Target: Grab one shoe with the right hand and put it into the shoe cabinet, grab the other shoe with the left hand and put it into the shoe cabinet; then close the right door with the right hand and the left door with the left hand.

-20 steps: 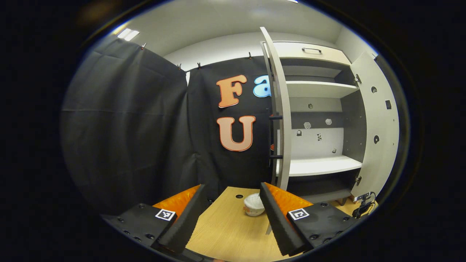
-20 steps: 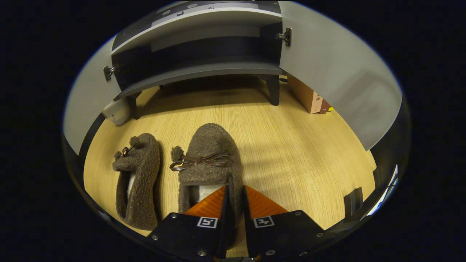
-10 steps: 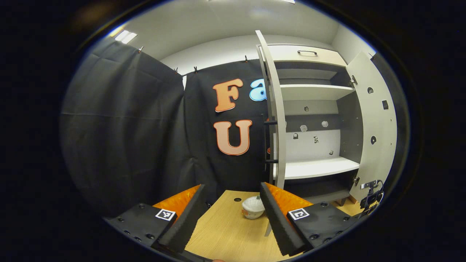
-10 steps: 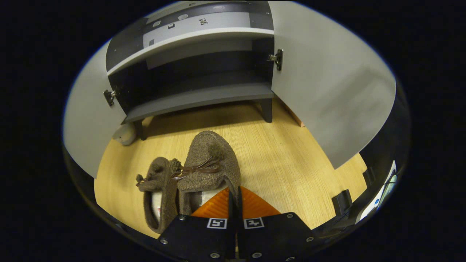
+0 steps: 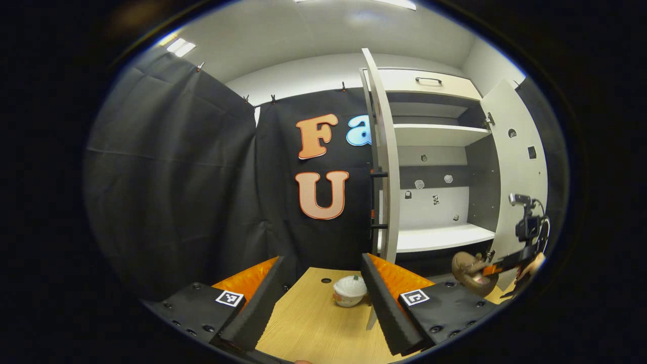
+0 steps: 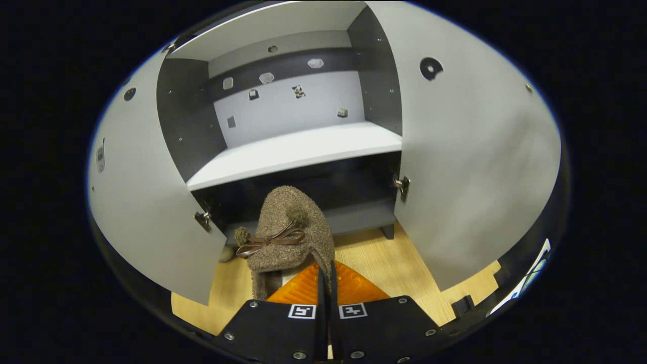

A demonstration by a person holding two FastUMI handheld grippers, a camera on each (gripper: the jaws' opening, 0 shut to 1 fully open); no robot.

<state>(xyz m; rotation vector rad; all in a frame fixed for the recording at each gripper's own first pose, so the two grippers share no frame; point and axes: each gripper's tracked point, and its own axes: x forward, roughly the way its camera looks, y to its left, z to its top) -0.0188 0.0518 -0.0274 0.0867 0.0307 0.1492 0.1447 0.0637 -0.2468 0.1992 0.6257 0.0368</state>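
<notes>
My right gripper (image 6: 326, 275) is clamped on the shoe's (image 6: 288, 232) heel rim, holding it clear of the floor, toe pointing straight at the open cabinet (image 6: 298, 146) ahead. I judge its dark bottom bay nearest. My left gripper (image 5: 321, 293) idles, spread apart.
</notes>
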